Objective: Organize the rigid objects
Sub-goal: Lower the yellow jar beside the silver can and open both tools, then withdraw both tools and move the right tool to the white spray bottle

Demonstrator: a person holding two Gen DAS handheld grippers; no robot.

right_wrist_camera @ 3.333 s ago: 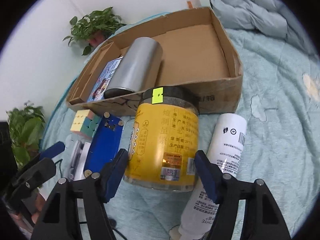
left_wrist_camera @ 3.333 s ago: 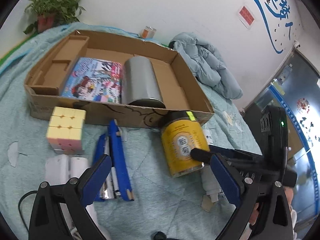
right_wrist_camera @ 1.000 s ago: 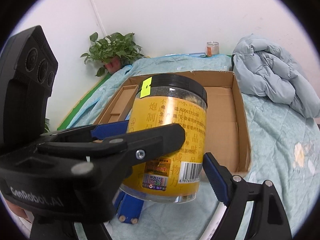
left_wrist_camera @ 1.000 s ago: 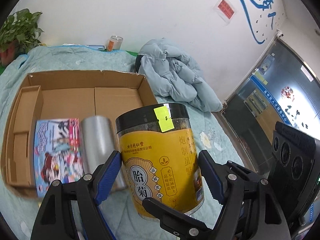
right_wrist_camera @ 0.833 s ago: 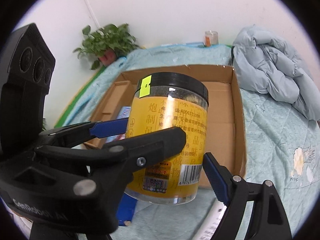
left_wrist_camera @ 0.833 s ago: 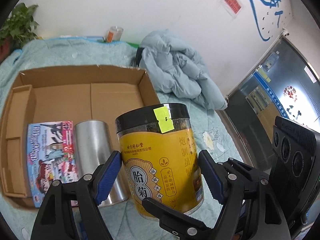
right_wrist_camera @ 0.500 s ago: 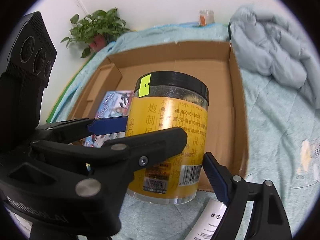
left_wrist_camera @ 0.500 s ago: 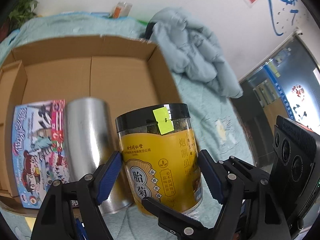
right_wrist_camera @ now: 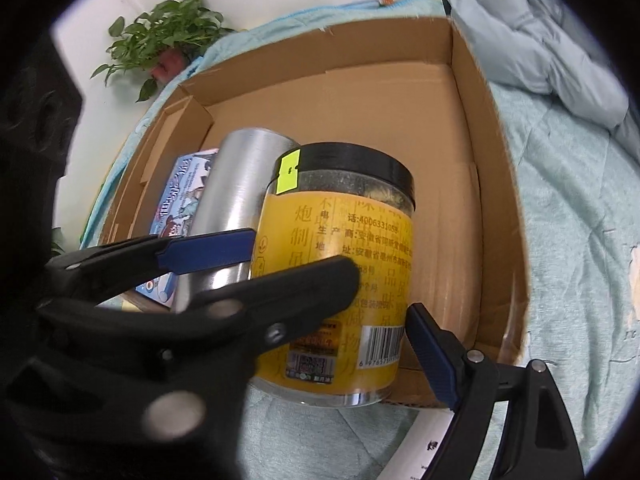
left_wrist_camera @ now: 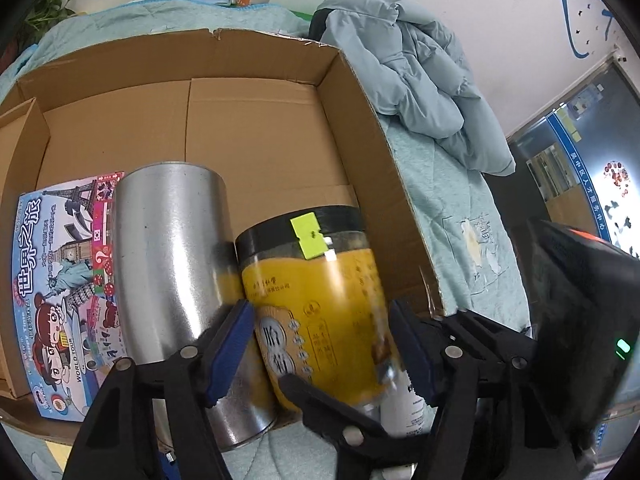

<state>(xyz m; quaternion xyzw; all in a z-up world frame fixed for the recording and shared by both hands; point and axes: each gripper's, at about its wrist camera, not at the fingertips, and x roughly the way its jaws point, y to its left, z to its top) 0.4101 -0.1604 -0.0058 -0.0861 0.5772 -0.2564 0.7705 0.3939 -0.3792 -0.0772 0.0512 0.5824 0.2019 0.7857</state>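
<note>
Yellow-labelled jar (left_wrist_camera: 316, 304), black lid, green sticker; upright, lid up. Left tongs (left_wrist_camera: 320, 344) and right tongs (right_wrist_camera: 384, 316) both clamp it.

Left hand-held gripper (left_wrist_camera: 322, 336) fills the lower frame, blue-padded fingers (left_wrist_camera: 228, 344) spread wide either side of the yellow jar (left_wrist_camera: 320, 312); right hand-held gripper (right_wrist_camera: 340, 328) likewise brackets it, its right finger clear of the glass, contact uncertain.

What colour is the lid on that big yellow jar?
Black. The lid of the yellow jar carries a small lime-green sticker; the right wrist view shows it best.
</note>
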